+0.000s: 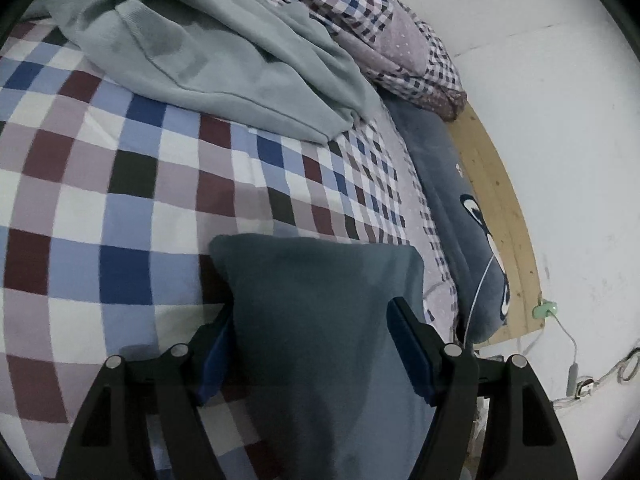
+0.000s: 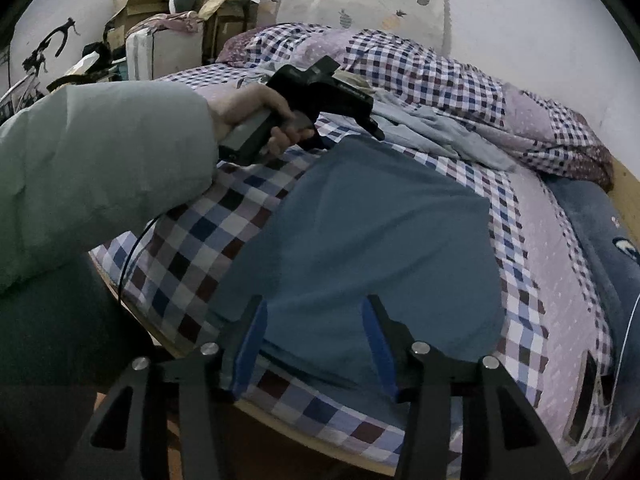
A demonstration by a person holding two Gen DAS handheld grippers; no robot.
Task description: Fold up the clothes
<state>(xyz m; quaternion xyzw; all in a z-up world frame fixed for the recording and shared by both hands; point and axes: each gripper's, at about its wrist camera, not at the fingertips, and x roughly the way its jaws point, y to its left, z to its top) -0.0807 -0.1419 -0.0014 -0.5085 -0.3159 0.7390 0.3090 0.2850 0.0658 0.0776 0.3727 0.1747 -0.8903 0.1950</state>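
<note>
A dark teal garment (image 2: 372,232) lies folded flat in a long strip on the checked bedsheet (image 2: 192,248). My left gripper (image 1: 310,312) is open, its jaws either side of the garment's far end (image 1: 320,304); in the right wrist view it is seen held by a hand (image 2: 340,92) over that end. My right gripper (image 2: 314,312) is open over the garment's near end by the bed's front edge. A pale grey-green sweater (image 1: 208,48) lies crumpled beyond; it also shows in the right wrist view (image 2: 436,132).
A checked quilt (image 2: 440,76) is bunched along the wall. A dark blue pillow (image 1: 460,216) lies by the wooden bed frame (image 1: 500,208). Cables and a charger (image 1: 572,376) hang on the wall. Boxes and clutter (image 2: 160,20) stand past the bed's far end.
</note>
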